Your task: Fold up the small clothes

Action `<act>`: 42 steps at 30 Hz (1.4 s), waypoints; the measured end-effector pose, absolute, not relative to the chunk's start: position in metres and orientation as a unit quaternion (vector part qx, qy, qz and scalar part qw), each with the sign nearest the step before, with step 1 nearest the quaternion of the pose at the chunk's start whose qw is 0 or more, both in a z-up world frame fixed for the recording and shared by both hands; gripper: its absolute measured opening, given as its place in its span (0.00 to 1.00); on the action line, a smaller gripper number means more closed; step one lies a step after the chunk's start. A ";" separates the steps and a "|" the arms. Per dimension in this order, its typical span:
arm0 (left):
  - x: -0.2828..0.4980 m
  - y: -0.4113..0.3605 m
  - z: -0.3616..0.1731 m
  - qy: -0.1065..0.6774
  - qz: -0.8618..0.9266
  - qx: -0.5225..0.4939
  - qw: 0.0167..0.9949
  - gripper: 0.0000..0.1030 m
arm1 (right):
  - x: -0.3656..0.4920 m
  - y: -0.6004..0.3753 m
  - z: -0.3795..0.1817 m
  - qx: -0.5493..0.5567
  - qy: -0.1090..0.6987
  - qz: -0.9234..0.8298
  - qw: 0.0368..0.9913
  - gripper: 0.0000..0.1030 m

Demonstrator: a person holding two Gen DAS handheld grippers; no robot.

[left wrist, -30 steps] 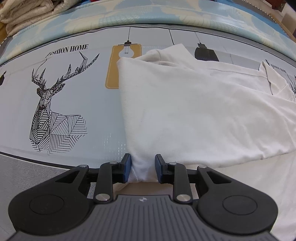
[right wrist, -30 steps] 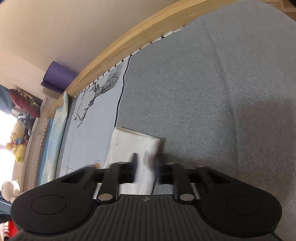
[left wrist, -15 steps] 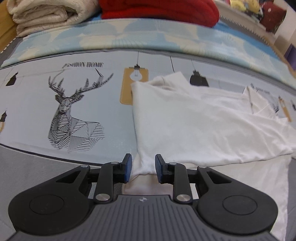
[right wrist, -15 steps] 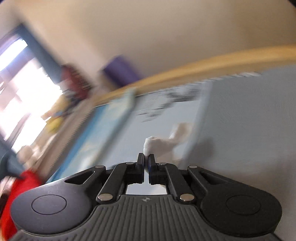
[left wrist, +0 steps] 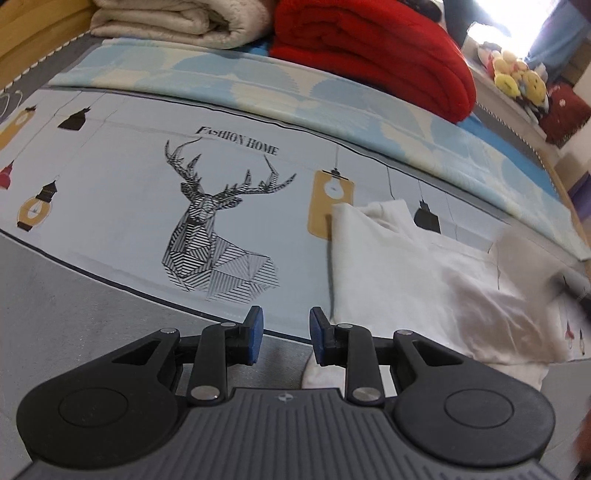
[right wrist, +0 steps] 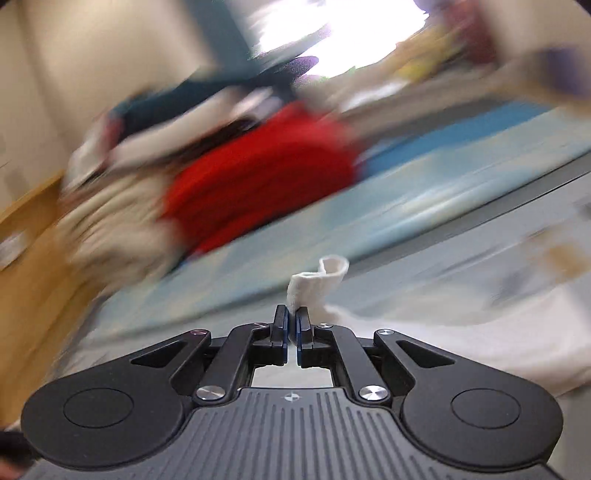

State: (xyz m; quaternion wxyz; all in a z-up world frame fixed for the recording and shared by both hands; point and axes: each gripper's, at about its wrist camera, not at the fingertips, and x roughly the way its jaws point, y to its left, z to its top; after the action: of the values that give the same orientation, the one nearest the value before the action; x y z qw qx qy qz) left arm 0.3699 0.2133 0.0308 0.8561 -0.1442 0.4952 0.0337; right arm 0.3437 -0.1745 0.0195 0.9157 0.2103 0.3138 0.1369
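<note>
A white garment point(left wrist: 399, 266) lies partly folded on the deer-print sheet point(left wrist: 110, 206), right of centre in the left wrist view. My left gripper point(left wrist: 286, 332) is open just left of the garment's edge, with only sheet showing between its fingers. A blurred flap of the cloth point(left wrist: 524, 254) hangs over the garment's right side. In the right wrist view my right gripper point(right wrist: 291, 321) pinches a curled white edge of the garment point(right wrist: 317, 284); its jaws are starting to open, with the cloth still between the pads. The rest of the garment point(right wrist: 480, 332) trails to the right, heavily blurred.
A folded red blanket point(left wrist: 369, 55) and a cream blanket point(left wrist: 177, 22) are stacked at the far side of the bed. Plush toys point(left wrist: 517, 74) sit at the far right. A wooden bed frame point(left wrist: 33, 40) borders the far left. Grey bedding point(left wrist: 55, 314) lies nearest.
My left gripper has lifted and shifted left off the garment's edge that lay between its fingers. The right gripper has swung fast across the bed and rolled, carrying a white cloth edge.
</note>
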 end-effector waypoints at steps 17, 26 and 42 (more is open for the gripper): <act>0.401 0.181 -0.008 0.518 -0.037 -0.224 0.825 0.29 | 0.313 -0.260 0.023 0.105 0.420 0.121 0.893 0.25; 0.432 0.124 -0.048 0.547 -0.040 -0.189 0.814 0.29 | 0.304 -0.360 0.014 0.162 0.383 0.005 0.909 0.26; 0.438 0.129 -0.009 0.474 0.070 -0.089 0.873 0.12 | 0.328 -0.387 -0.010 0.196 0.412 -0.024 0.889 0.27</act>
State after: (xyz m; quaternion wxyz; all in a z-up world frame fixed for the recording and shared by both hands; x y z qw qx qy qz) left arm 0.4383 0.1290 -0.0095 0.8731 -0.0888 0.4743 0.0702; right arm 0.3281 -0.3870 -0.0099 0.8894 0.1962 0.4121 -0.0239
